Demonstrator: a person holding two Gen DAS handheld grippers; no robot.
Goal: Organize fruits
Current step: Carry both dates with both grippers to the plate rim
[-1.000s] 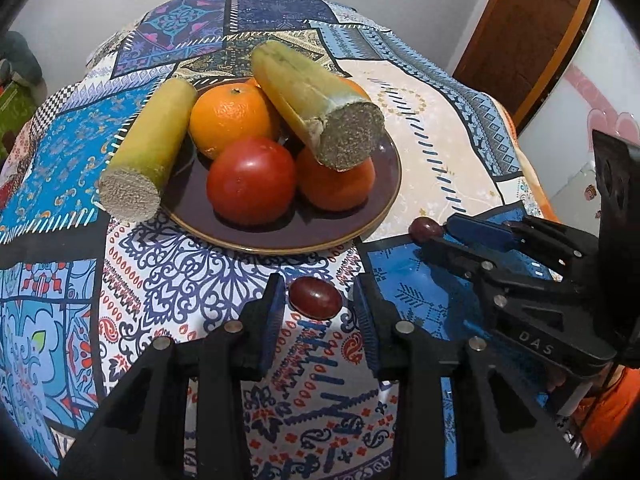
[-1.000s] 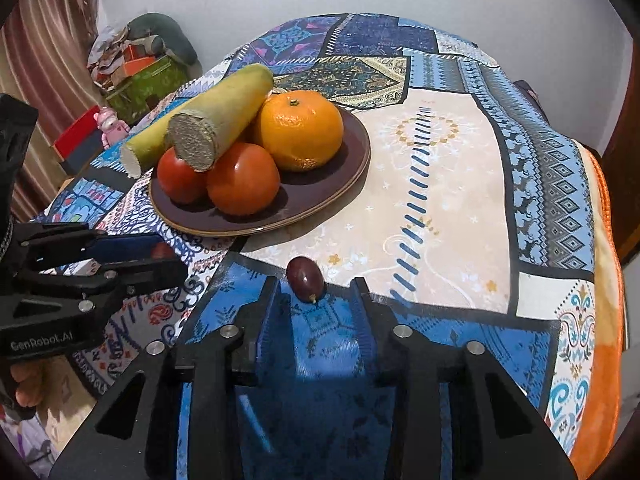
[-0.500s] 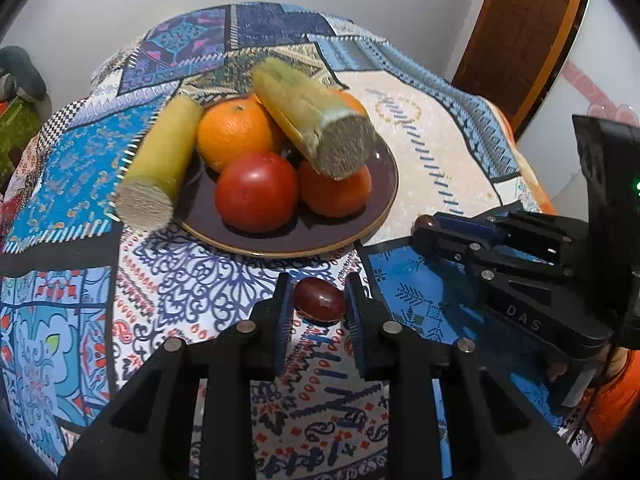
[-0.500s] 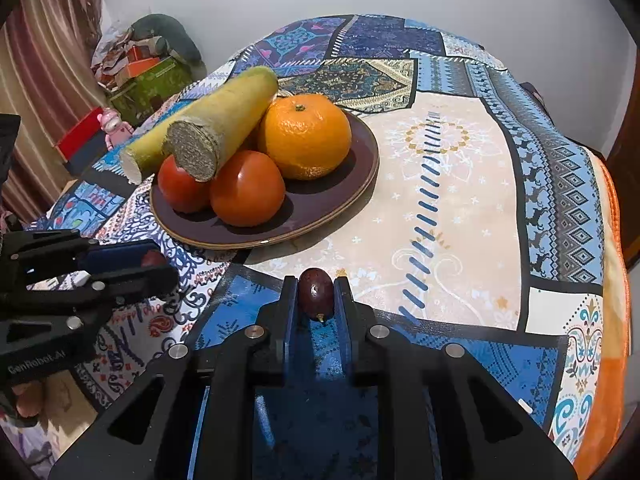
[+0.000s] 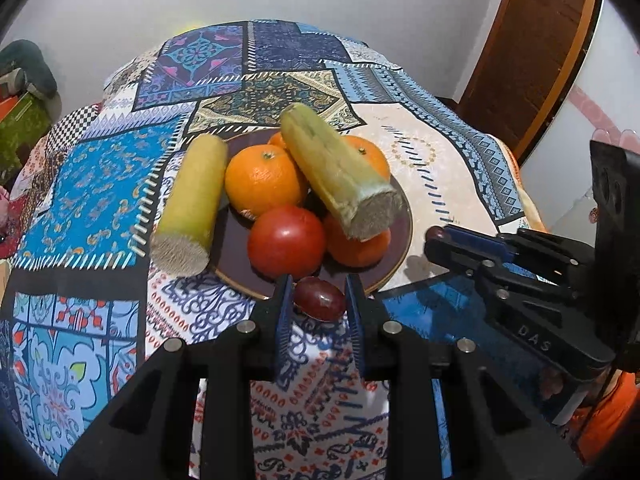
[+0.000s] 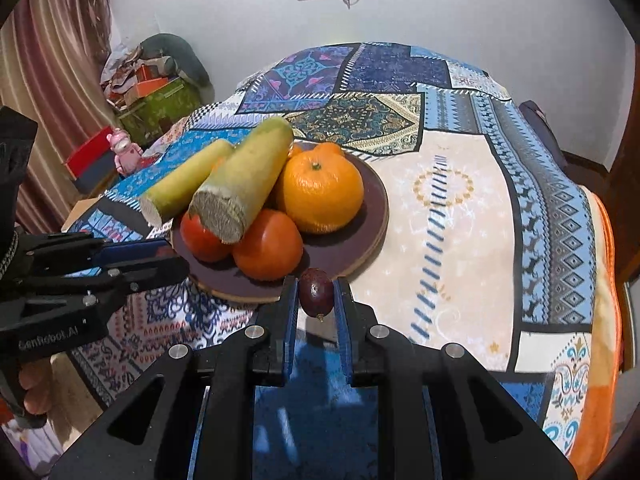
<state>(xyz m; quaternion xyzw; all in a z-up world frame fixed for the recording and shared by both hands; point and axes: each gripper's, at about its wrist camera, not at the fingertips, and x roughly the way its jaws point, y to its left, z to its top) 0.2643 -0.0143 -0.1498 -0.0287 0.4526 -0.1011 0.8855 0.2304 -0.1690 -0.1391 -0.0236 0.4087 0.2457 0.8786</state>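
Note:
A brown plate (image 5: 402,240) (image 6: 374,216) on the patchwork cloth carries oranges (image 5: 264,182) (image 6: 320,192), tomatoes (image 5: 286,240) (image 6: 268,244) and two cut sugarcane pieces (image 5: 340,176) (image 6: 240,184). My left gripper (image 5: 318,300) is shut on a dark red grape (image 5: 320,298), held just above the cloth at the plate's near rim. Shut on a second dark grape (image 6: 316,292), my right gripper (image 6: 316,300) hovers over the cloth in front of the plate. Each gripper also shows from the side in the other view, the right gripper (image 5: 434,242) at right and the left gripper (image 6: 176,260) at left.
The round table drops away on all sides. Boxes and a pink toy (image 6: 124,148) sit on the floor at left, near a curtain. A wooden door (image 5: 532,52) stands behind the table at right. Bare cloth (image 6: 452,216) lies right of the plate.
Both grippers closed on their grapes, which lay on the cloth between open fingers a second ago. Both grapes have since lifted slightly and come closer to the plate.

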